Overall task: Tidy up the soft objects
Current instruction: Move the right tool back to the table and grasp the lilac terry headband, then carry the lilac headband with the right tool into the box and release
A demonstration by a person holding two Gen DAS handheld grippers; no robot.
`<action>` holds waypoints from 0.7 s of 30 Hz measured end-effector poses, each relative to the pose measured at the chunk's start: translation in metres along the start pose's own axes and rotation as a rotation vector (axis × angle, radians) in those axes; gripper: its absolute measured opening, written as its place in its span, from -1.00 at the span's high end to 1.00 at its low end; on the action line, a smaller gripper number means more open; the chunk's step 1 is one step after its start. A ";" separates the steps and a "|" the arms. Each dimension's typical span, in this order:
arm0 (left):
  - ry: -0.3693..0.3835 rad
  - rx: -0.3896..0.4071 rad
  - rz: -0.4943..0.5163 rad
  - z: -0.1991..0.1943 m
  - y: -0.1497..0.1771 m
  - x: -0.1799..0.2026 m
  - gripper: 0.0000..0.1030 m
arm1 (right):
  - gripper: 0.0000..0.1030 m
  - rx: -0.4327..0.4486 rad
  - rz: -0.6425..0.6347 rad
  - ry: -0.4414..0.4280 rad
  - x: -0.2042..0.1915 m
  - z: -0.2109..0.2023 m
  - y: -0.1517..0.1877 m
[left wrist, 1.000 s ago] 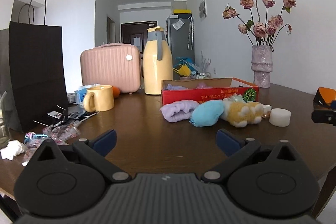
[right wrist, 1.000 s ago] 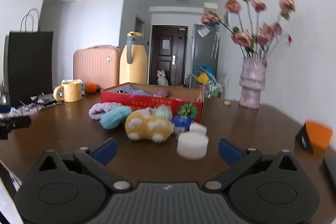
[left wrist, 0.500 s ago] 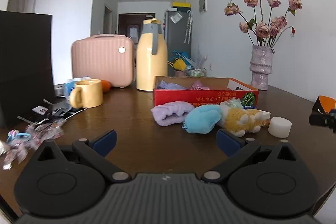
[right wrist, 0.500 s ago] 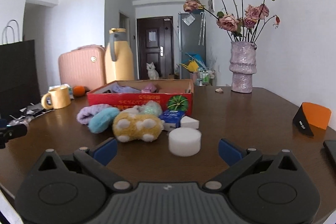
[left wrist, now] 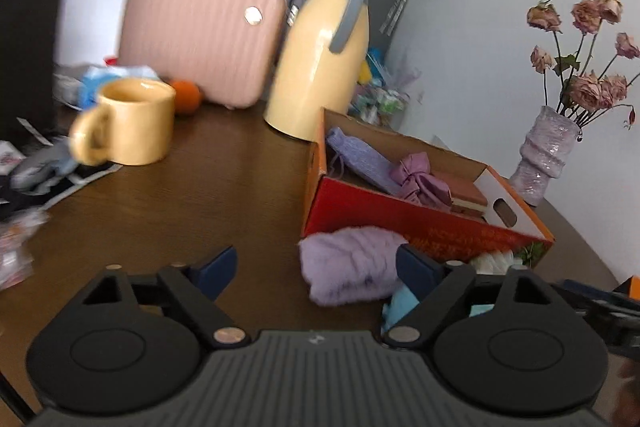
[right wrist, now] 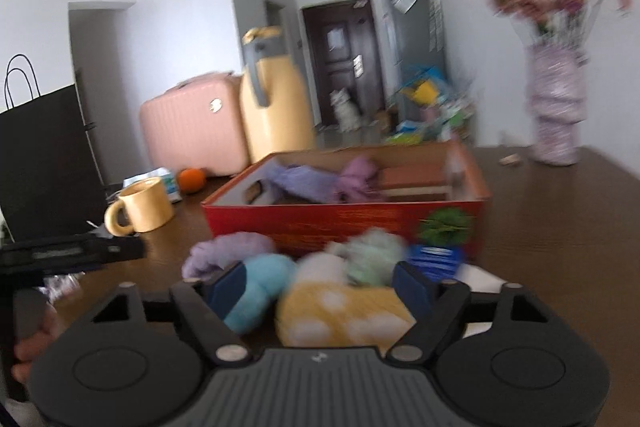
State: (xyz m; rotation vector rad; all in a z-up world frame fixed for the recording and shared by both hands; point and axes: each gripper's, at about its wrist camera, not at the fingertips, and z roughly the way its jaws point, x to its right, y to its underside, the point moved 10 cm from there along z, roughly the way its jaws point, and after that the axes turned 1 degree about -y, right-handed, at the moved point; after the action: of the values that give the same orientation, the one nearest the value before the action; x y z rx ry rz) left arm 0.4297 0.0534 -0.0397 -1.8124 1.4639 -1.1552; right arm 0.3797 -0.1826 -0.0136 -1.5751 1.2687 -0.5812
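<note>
Wooden table [left wrist: 224, 187], one red box [right wrist: 344, 223], two open grippers [left wrist: 316, 263] [right wrist: 320, 283]

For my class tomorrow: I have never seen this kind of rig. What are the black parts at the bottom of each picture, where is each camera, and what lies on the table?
There is no robot. A person holds a two-finger gripper in each hand, with a camera on each looking forward along the fingers. The black parts are the left gripper and the right gripper. Both are open and hold nothing.

On the brown table stands a red box with some purple cloth items inside. In front of it lie soft things: a purple fluffy piece, a blue plush and a yellow plush, the last one between the right gripper's fingers. A yellow mug, yellow jug and pink case stand behind.
</note>
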 end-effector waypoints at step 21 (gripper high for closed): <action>0.176 -0.155 -0.081 0.053 0.011 -0.001 0.72 | 0.77 -0.169 -0.038 -0.122 -0.052 0.147 0.007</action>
State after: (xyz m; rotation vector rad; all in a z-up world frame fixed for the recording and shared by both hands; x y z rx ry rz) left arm 0.4699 0.0456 -0.0749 -1.9312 1.6326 -1.3020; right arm 0.4811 -0.0764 -0.0674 -1.7497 1.2237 -0.4029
